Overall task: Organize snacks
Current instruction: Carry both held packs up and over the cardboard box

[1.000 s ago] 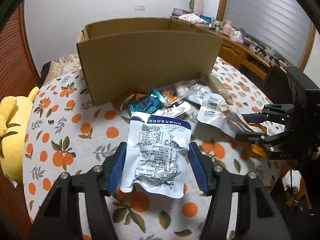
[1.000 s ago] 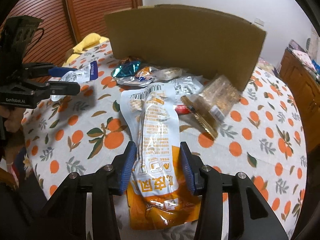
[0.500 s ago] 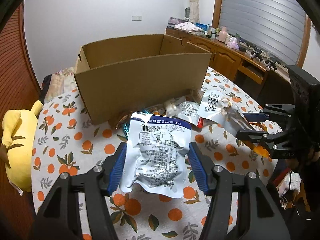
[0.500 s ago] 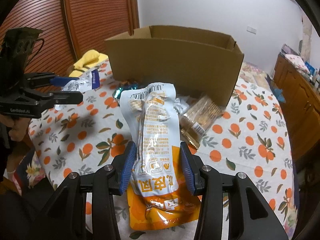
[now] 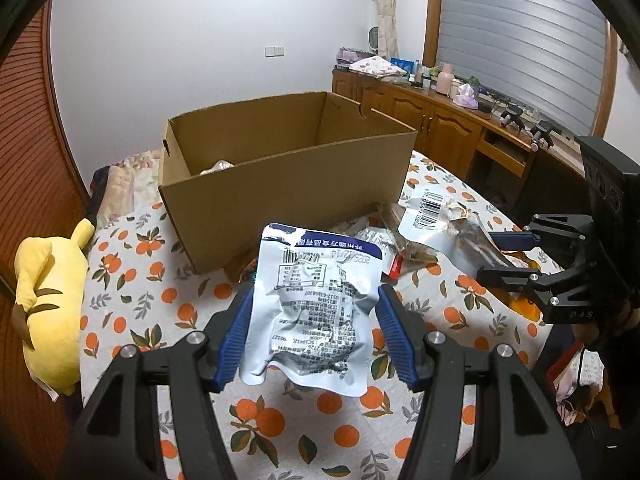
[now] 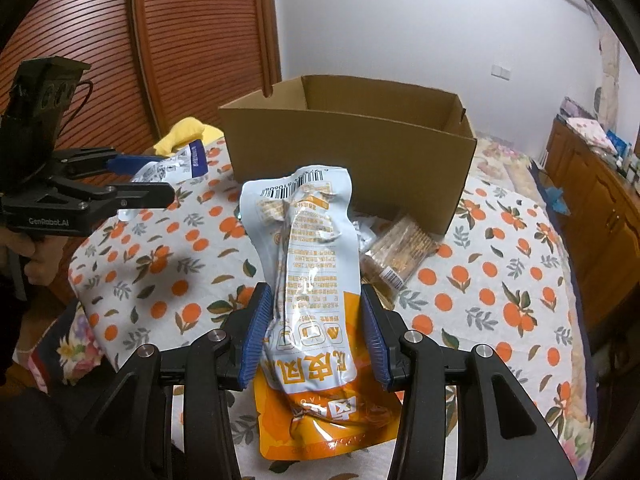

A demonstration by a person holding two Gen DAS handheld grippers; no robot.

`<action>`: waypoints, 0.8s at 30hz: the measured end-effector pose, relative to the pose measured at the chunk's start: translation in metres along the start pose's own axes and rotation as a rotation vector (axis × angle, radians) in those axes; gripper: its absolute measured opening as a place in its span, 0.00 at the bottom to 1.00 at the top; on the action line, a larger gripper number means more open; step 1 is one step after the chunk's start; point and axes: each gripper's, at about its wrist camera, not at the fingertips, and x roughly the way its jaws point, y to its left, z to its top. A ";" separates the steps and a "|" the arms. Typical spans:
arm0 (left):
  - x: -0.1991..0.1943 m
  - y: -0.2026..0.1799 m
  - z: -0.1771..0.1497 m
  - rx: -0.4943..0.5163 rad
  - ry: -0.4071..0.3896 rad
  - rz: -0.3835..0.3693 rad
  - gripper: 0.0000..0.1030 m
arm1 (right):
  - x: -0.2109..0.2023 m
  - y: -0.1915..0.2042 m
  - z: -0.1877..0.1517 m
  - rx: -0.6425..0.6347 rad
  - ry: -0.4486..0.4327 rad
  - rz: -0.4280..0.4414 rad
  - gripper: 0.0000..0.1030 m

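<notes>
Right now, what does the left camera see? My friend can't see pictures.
The left gripper holds a white and blue snack packet in the air in front of an open cardboard box. More snacks lie on the orange-patterned tablecloth, and the right gripper holds another packet.

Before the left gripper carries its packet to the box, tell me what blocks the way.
Only the near wall of the cardboard box: the white and blue packet in the left gripper must clear it. The top is open; nothing else visible intervenes.
</notes>
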 end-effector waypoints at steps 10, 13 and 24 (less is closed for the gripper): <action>-0.008 0.010 0.026 -0.013 -0.047 0.021 0.58 | -0.009 -0.010 0.022 -0.001 -0.039 -0.017 0.44; -0.011 0.013 0.035 -0.011 -0.061 0.034 0.58 | -0.013 -0.012 0.031 -0.001 -0.056 -0.017 0.44; -0.009 0.026 0.061 -0.012 -0.094 0.064 0.59 | -0.019 -0.016 0.068 -0.019 -0.105 -0.027 0.44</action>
